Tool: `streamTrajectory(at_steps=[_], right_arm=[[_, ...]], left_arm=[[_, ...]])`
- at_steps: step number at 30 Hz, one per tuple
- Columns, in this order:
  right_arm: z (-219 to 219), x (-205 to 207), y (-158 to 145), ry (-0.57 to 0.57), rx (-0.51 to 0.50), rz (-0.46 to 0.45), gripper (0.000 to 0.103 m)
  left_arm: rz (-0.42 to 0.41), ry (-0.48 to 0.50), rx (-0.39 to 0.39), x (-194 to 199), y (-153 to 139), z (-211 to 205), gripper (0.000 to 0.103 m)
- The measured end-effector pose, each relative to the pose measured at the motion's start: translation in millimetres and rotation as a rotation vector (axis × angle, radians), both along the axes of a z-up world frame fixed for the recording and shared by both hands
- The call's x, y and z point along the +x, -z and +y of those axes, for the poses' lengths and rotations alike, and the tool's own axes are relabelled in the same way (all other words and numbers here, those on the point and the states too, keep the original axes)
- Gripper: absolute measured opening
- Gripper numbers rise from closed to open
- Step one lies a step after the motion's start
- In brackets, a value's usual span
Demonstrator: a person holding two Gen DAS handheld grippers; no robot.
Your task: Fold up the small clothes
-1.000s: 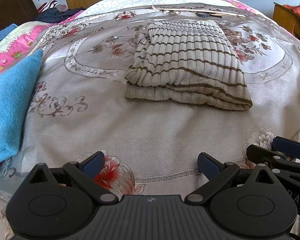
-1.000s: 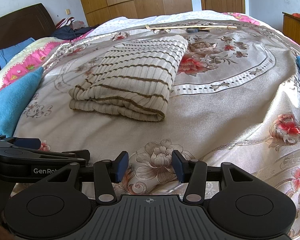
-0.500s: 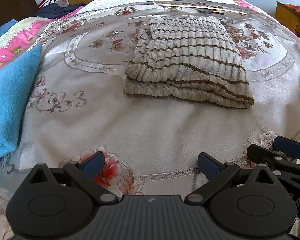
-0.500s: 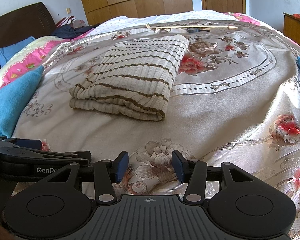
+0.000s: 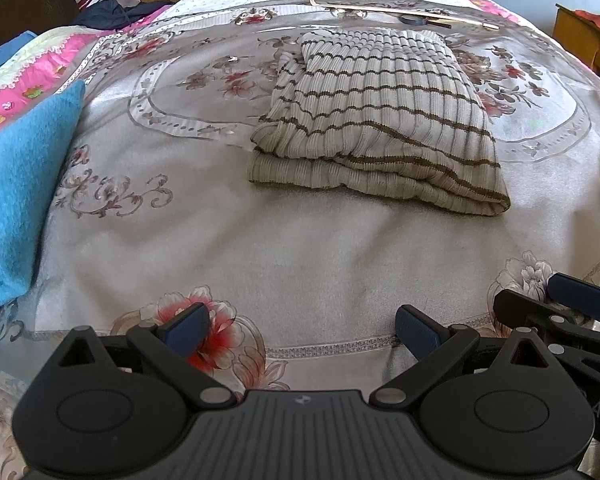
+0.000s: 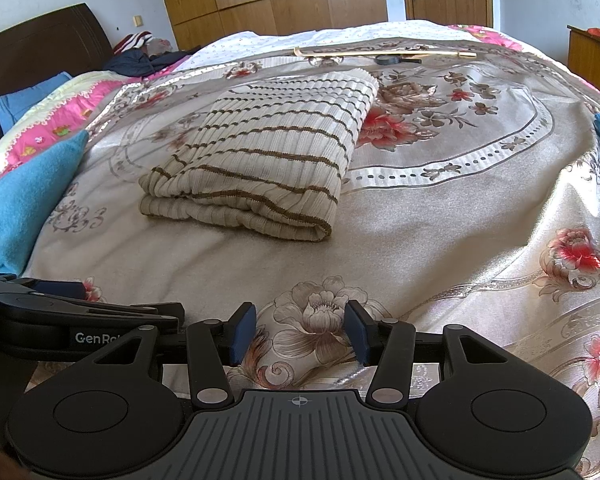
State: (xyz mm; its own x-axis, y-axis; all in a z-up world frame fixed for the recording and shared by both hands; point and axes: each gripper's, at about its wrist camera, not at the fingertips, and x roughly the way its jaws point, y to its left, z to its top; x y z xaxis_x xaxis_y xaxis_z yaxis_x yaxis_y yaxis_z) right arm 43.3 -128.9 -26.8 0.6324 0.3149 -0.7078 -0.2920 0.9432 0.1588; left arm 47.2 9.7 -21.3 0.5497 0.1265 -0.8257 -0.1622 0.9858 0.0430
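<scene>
A cream ribbed sweater with brown stripes [image 5: 380,120] lies folded in a thick rectangle on the floral bedspread [image 5: 260,240]. It also shows in the right wrist view [image 6: 260,160]. My left gripper [image 5: 302,326] is open wide and empty, low over the near edge of the bed, well short of the sweater. My right gripper [image 6: 300,334] is open and empty, beside the left one; it shows at the right edge of the left wrist view [image 5: 572,312]. The left gripper shows at the left in the right wrist view [image 6: 60,312].
A blue fuzzy cloth [image 5: 16,200] lies at the left of the bed. A long wooden stick [image 5: 400,10] lies across the far side. Dark clothes [image 5: 116,12] are piled near the headboard. A wooden cabinet [image 5: 588,48] stands at the right.
The left wrist view has tilted down slightly, so the sweater sits a little lower in frame. The right gripper is nearly still. Both grippers stay open.
</scene>
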Motion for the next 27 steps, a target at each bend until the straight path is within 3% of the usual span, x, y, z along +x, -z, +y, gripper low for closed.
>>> streamTrajectory(at_steps=[4, 8, 15, 20, 27], right_arm=[[0.1, 0.1, 0.0, 0.0, 0.001, 0.0, 0.049], [-2.1, 1.5, -4.3, 0.005, 0.015, -0.007, 0.056], [-12.0, 24.6, -21.8, 0.018, 0.08, -0.025, 0.057], [-14.1, 66.2, -37.0, 0.041, 0.1, -0.043, 0.057], [-12.4, 143.4, -41.2, 0.059, 0.197, 0.002, 0.059]], left_arm=[[0.0, 0.0, -0.001, 0.3, -0.3, -0.2, 0.103], [-0.015, 0.0, -0.004, -0.5, -5.6, 0.5, 0.103], [-0.12, 0.02, -0.018, 8.1, -38.7, 10.3, 0.103], [-0.211, 0.033, 0.013, 46.1, -68.3, 24.6, 0.103], [-0.26, 0.081, -0.038, 122.5, -72.7, 46.6, 0.103]])
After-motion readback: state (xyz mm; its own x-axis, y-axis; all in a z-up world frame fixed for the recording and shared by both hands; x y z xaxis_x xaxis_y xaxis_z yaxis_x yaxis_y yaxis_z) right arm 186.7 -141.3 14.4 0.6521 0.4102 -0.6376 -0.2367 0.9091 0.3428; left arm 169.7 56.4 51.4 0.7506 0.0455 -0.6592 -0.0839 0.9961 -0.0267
